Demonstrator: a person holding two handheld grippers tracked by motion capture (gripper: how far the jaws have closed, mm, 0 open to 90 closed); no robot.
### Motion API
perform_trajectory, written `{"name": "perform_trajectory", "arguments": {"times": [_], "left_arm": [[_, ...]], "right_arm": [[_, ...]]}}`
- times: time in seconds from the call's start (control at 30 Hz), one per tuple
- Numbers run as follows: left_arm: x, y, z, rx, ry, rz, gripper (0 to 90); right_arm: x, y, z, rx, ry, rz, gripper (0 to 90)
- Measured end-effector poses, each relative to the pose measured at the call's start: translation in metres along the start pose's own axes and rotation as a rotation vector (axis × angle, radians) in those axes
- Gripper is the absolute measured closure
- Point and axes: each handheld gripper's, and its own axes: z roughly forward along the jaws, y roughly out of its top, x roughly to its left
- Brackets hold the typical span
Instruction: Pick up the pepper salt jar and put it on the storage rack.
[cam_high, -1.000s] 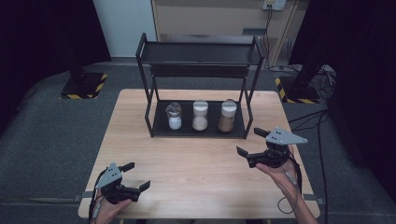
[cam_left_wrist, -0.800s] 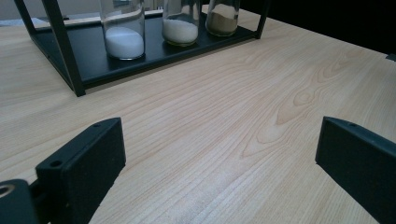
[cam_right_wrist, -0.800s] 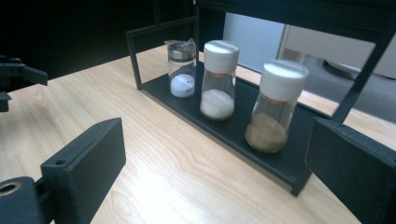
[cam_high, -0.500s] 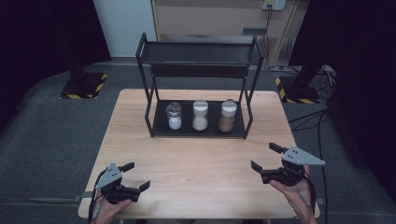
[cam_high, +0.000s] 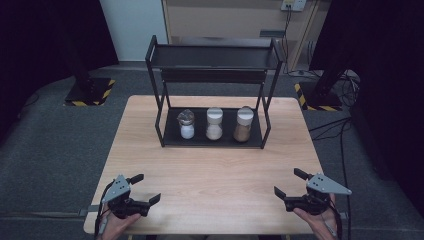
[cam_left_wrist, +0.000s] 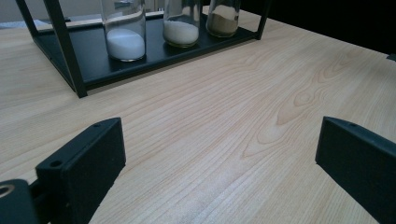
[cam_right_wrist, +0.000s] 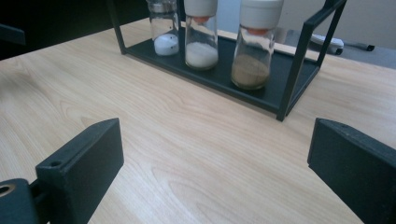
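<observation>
A black two-shelf rack (cam_high: 212, 75) stands at the table's far middle. On its lower shelf stand three glass jars: a metal-lidded one with white powder (cam_high: 186, 124), a white-capped one with pale powder (cam_high: 214, 123) and a white-capped one with brown powder (cam_high: 244, 123). My left gripper (cam_high: 145, 188) rests near the front left corner, open and empty. My right gripper (cam_high: 289, 183) sits near the front right, open and empty. In the left gripper view the jars (cam_left_wrist: 123, 32) stand far beyond the wide-apart jaws. The right gripper view has the brown jar (cam_right_wrist: 254, 46) nearest.
The wooden table (cam_high: 220, 170) is bare between the rack and both grippers. The rack's upper shelf holds nothing visible. Dark stands with yellow-black bases (cam_high: 87, 92) and cables (cam_high: 345, 125) lie on the grey floor around the table.
My right gripper has drawn back from mid-table toward the front right edge and come down lower. The left gripper and the jars have stayed put.
</observation>
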Motion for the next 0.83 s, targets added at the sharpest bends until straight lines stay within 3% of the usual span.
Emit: {"name": "perform_trajectory", "arguments": {"times": [0.1,0.3,0.83], "left_arm": [[0.0,0.0,0.001,0.002,-0.003,0.006,0.5],[-0.001,0.001,0.001,0.0,-0.008,0.011,0.6],[-0.001,0.001,0.001,0.001,-0.015,0.021,0.6]], "right_arm": [[-0.002,-0.007,0.002,0.008,0.006,0.019,3.7],[-0.005,-0.016,0.006,0.014,0.014,0.004,3.9],[-0.006,-0.02,0.008,0.008,0.02,-0.014,4.2]]}}
